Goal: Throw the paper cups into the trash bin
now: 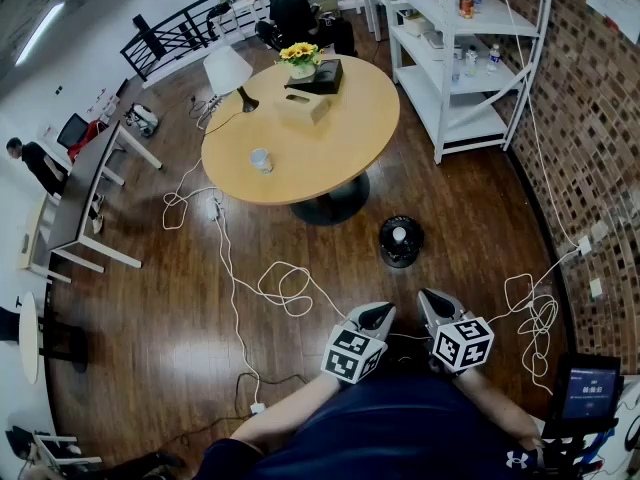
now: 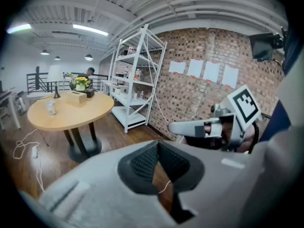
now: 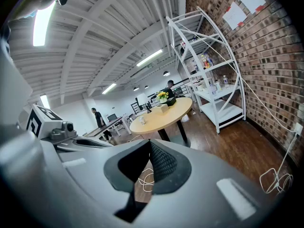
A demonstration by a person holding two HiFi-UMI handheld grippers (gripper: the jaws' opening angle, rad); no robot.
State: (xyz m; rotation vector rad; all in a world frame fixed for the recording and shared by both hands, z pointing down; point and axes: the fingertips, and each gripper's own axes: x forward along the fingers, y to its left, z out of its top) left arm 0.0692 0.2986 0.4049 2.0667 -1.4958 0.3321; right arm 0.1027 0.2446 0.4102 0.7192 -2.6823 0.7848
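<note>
I reckoned the fetching had not begun: the left gripper [image 1: 376,316] and right gripper [image 1: 433,303] hung with fingers [image 2: 142,162] clenched on nothing, the cup [image 1: 261,160] well ahead of them on the surface [image 1: 340,133], what looked like the bin [image 1: 400,240] nearer, so next called for walking up and opening.

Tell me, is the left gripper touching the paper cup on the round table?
Apart. The head view shows the paper cup standing on the round table, with a wide stretch of wooden floor between it and the left gripper.
</note>
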